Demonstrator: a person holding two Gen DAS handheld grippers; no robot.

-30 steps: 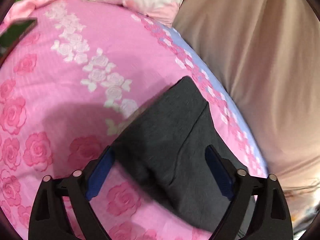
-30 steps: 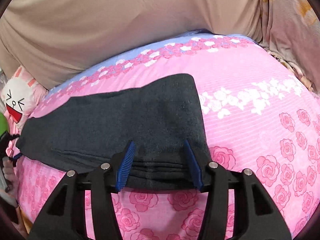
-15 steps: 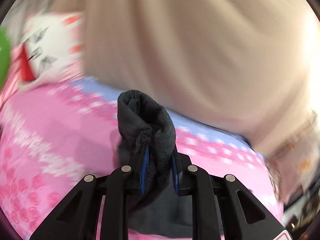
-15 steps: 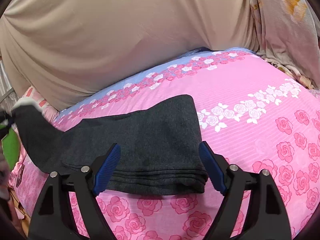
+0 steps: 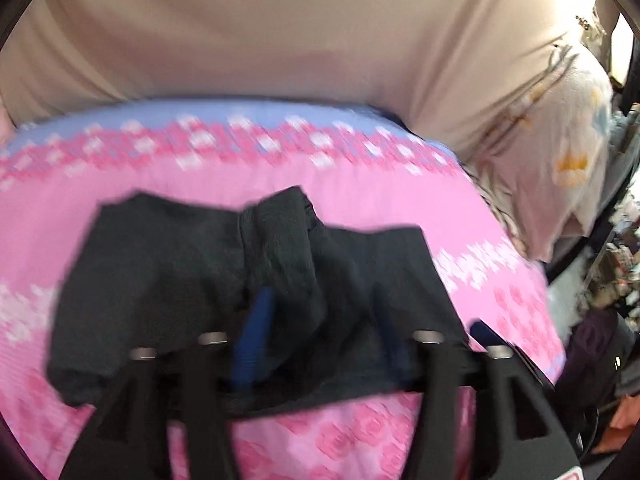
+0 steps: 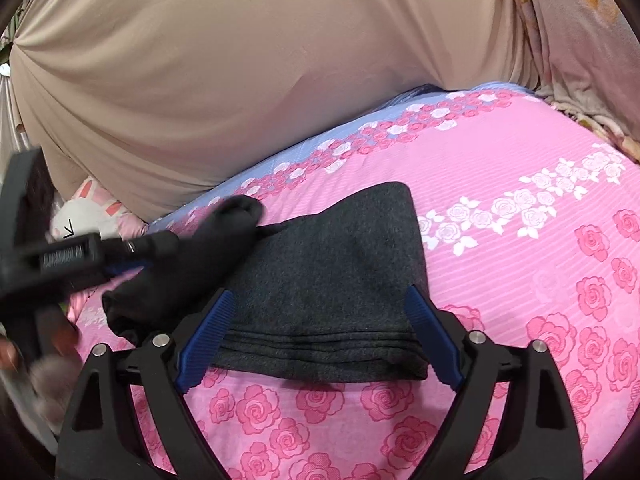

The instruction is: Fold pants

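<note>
Dark grey pants (image 6: 332, 280) lie folded on the pink rose bedsheet (image 6: 520, 208). My right gripper (image 6: 318, 340) is open and empty, its blue pads on either side of the near folded edge. My left gripper (image 5: 320, 332) has its jaws partly apart with a bunched end of the pants (image 5: 280, 248) draped between them, over the folded stack; the view is blurred. In the right wrist view the left gripper (image 6: 132, 256) comes in from the left, carrying that dark end (image 6: 216, 236) over the stack.
A beige cloth (image 6: 260, 72) hangs along the far side of the bed. A bunny pillow (image 6: 92, 216) lies at the left. A floral blanket (image 6: 580, 40) is at the right. Cluttered shelves (image 5: 616, 264) stand past the bed's right edge.
My left gripper closed on the pants' far end, lifted it and swung it over the folded stack, and its jaws now stand wider. My right gripper opened wider and stayed at the near edge.
</note>
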